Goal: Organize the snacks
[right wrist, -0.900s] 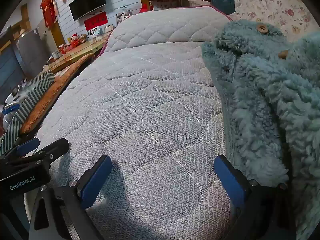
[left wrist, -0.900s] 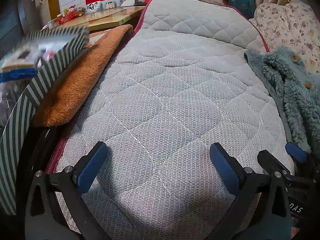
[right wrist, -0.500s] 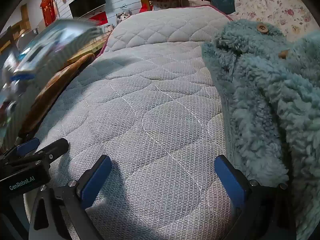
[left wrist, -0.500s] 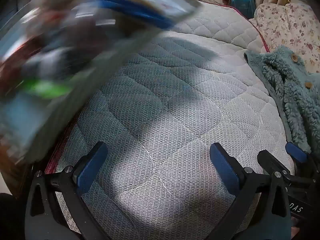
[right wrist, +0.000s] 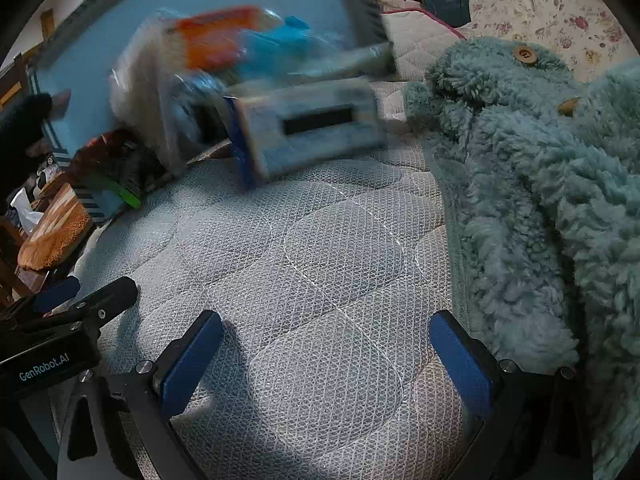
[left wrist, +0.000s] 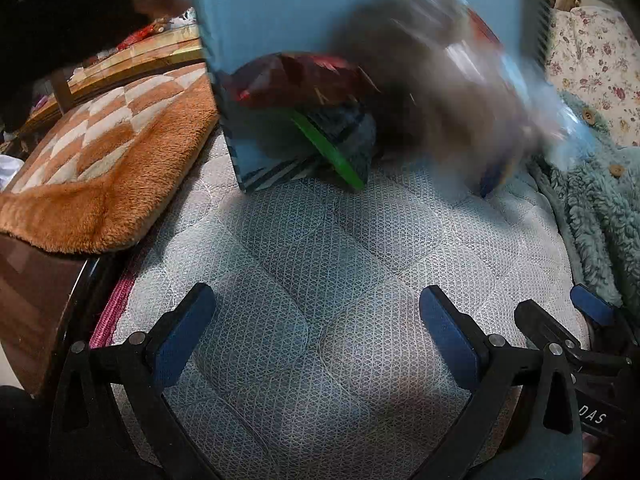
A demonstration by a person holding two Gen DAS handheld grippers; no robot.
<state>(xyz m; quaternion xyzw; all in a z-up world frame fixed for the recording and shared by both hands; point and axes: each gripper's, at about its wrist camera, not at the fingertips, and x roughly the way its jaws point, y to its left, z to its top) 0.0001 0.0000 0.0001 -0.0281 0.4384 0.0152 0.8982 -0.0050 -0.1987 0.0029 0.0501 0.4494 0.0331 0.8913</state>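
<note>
One tipped box — several blurred snack packets, uncountable.

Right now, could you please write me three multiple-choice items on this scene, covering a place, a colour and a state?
1. Where does the fluffy teal garment lie?
A. right side of the quilted mattress
B. on the orange blanket
C. under the box

2. What colour is the inside of the tipped box?
A. red
B. light blue
C. white

3. How are both grippers?
A. each holding a snack
B. one shut
C. open, empty

Answers: A, the garment lines the mattress's right edge; B, the box's inner wall shows blue; C, left gripper and right gripper frame bare mattress.
</note>
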